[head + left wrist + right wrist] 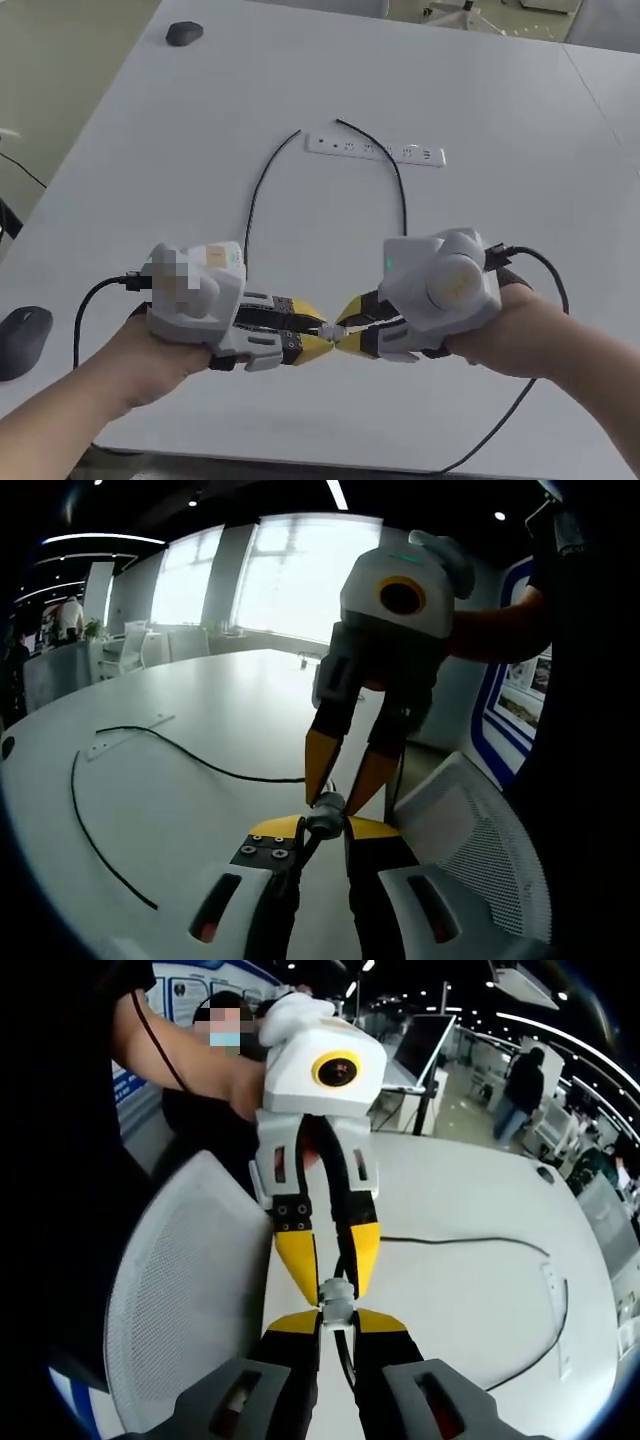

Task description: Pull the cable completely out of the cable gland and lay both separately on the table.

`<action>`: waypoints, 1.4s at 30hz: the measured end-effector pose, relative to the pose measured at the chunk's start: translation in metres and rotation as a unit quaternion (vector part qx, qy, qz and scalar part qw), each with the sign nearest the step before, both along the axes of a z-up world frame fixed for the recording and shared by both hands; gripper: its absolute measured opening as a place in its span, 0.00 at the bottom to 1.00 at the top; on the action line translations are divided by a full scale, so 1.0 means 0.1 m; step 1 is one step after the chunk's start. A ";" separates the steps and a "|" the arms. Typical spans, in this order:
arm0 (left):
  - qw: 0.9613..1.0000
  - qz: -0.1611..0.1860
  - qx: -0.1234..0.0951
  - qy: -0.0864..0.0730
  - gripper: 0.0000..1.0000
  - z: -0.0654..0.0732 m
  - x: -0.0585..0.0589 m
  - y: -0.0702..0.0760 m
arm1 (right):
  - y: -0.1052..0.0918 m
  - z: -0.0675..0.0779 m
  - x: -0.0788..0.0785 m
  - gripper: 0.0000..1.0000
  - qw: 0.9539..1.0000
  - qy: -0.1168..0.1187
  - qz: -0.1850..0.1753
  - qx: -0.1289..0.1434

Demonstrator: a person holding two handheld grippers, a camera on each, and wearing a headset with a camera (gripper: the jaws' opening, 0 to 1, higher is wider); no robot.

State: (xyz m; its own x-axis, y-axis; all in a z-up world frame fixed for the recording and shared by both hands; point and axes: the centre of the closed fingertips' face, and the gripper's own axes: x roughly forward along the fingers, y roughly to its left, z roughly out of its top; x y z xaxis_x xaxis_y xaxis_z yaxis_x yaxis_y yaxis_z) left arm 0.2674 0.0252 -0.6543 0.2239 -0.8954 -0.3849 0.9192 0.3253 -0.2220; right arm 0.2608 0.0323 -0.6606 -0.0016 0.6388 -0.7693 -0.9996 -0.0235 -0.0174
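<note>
Yellow fingers (308, 346), left gripper (318, 336) and right gripper (350, 328) tip-to-tip above table (400, 60), both seemingly clamped on cable gland (337, 1300).

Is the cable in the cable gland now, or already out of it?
In, as far as it shows: the black cable runs straight into the grey cable gland, with no gap between them.

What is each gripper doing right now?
Left gripper: fingers closed on the cable gland.
Right gripper: fingers closed on the cable gland too, from the opposite end.
</note>
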 end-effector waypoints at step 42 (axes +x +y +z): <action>0.998 -0.038 -0.011 -0.040 0.15 0.35 -0.05 -0.08 | -0.06 0.33 -0.02 0.06 0.997 -0.006 0.018 0.072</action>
State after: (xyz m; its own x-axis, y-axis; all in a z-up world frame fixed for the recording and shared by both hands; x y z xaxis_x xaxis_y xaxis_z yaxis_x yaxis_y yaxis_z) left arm 0.2625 0.0173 -0.6196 0.1839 -0.9194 -0.3477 0.9564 0.2490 -0.1526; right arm 0.2586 0.0263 -0.6280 -0.0178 0.7425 -0.6696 -0.9979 -0.0552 -0.0348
